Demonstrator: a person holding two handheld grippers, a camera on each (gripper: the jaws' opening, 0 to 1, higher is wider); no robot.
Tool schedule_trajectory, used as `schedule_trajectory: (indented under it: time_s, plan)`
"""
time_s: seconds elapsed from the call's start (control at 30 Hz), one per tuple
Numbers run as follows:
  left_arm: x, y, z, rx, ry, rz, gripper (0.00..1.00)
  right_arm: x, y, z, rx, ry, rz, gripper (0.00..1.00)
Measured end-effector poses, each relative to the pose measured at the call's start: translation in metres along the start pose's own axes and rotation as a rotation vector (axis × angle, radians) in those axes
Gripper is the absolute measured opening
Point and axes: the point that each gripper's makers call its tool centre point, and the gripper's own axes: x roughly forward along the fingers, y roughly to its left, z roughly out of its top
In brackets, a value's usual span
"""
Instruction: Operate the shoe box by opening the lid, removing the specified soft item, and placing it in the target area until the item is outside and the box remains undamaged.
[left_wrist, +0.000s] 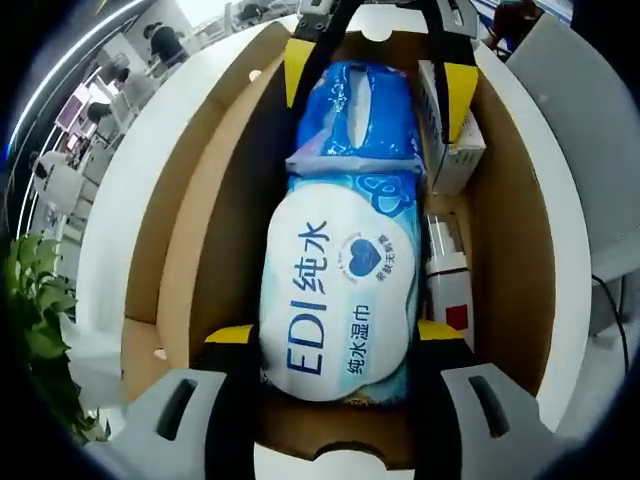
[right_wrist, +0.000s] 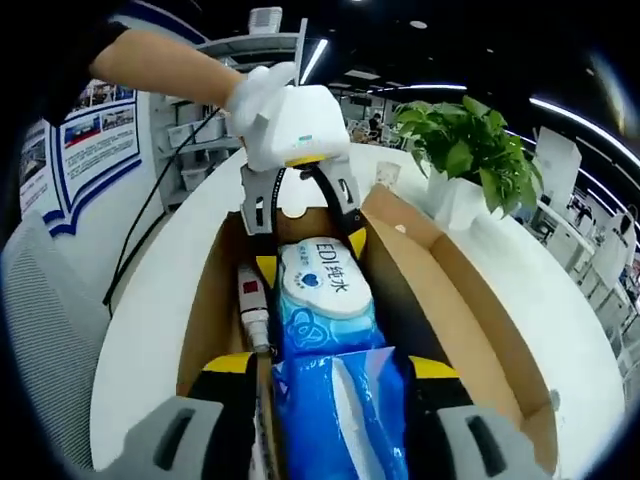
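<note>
I see a glossy, crinkled plastic wipes pack (left_wrist: 340, 290) in the matt brown cardboard shoe box (left_wrist: 200, 220), on a smooth white bench (right_wrist: 150, 330).

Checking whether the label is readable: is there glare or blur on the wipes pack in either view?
Left gripper view: wipes pack sharp, print legible, soft sheen, box edges bowed by fisheye. Right gripper view: pack smaller, text still legible, ceiling lights flare.

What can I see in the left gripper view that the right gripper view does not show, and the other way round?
Left gripper view: a small white carton standing in the box beside the packs, and people at desks far off. Right gripper view: the left hand-held gripper from outside, with the gloved hand holding it, and a wall poster. Both: the open cardboard box, the wet wipes pack, the blue tissue pack, a potted plant.
</note>
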Motion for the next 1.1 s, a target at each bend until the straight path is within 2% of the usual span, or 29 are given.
schedule_trajectory:
  time_s: [0.23, 0.47, 0.67, 0.87, 1.1]
  plan:
    - [0.001, 0.000, 0.000, 0.008, 0.005, 0.000, 0.58, 0.021, 0.000, 0.007, -0.006, 0.006, 0.003, 0.56]
    - [0.003, -0.001, 0.000, 0.017, 0.024, -0.008, 0.58, 0.042, 0.001, 0.012, -0.033, 0.051, 0.014, 0.55]
    - [0.006, -0.002, 0.002, 0.002, 0.010, -0.016, 0.58, 0.062, 0.000, 0.000, -0.040, 0.110, 0.026, 0.57]
    - [0.009, -0.002, 0.002, 0.001, 0.002, -0.028, 0.59, 0.068, 0.001, -0.002, -0.075, 0.143, 0.040, 0.55]
    - [0.013, -0.002, 0.003, 0.009, -0.018, 0.000, 0.61, 0.072, 0.004, -0.004, -0.097, 0.158, 0.045, 0.55]
